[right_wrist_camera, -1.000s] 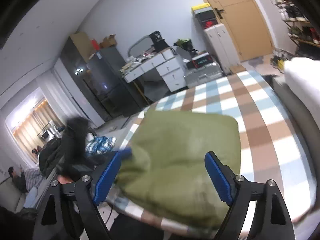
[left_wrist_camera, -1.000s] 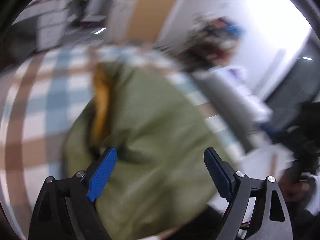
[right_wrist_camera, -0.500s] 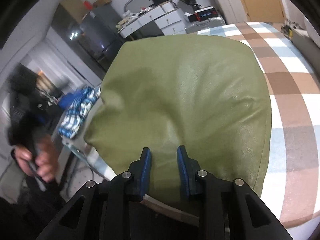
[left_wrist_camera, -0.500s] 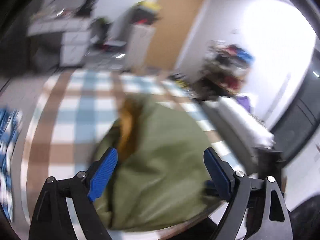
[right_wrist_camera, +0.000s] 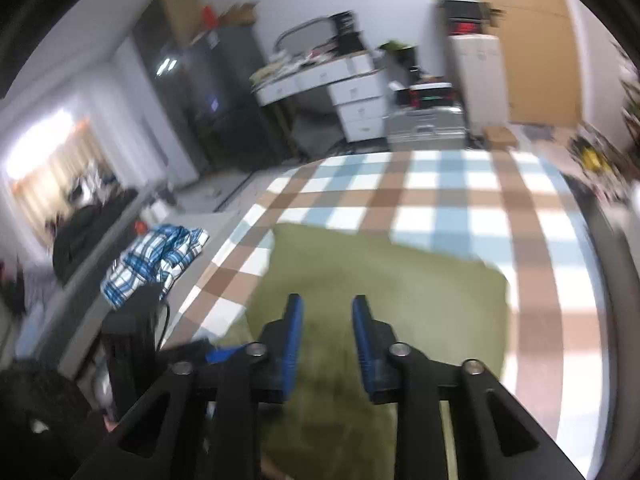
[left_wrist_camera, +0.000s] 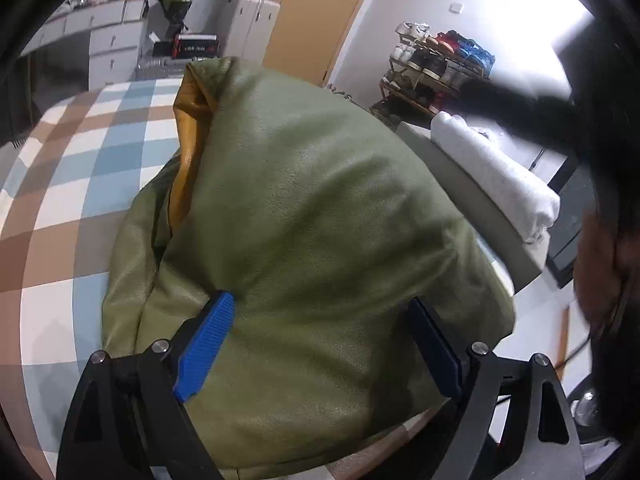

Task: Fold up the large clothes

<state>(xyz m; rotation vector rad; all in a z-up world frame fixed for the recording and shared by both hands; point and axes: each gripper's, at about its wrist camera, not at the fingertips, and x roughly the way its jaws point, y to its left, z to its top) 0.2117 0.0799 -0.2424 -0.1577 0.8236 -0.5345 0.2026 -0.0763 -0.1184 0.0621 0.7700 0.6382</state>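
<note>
An olive-green jacket (left_wrist_camera: 312, 220) with an orange-yellow lining (left_wrist_camera: 188, 128) lies folded on the checked bed cover (left_wrist_camera: 80, 168). My left gripper (left_wrist_camera: 320, 344) is open, its blue pads either side of the jacket's near edge, close over it. In the right wrist view the jacket (right_wrist_camera: 400, 280) lies flat on the cover (right_wrist_camera: 460, 188). My right gripper (right_wrist_camera: 326, 320) hovers above its near part with the pads a narrow gap apart and nothing between them. The other gripper (right_wrist_camera: 132, 332) shows at the lower left of that view.
A white folded blanket (left_wrist_camera: 500, 172) lies on a grey ledge at the bed's right. A blue plaid shirt (right_wrist_camera: 156, 256) lies off the bed's left edge. White drawers (right_wrist_camera: 352, 92), a cabinet and a wooden door (right_wrist_camera: 532, 40) stand beyond the bed. A shoe rack (left_wrist_camera: 440, 64) is at right.
My right gripper closed from wide open to a narrow gap, dipped close over the jacket, then pulled back and up. My left gripper moved in closer over the jacket's edge, still open.
</note>
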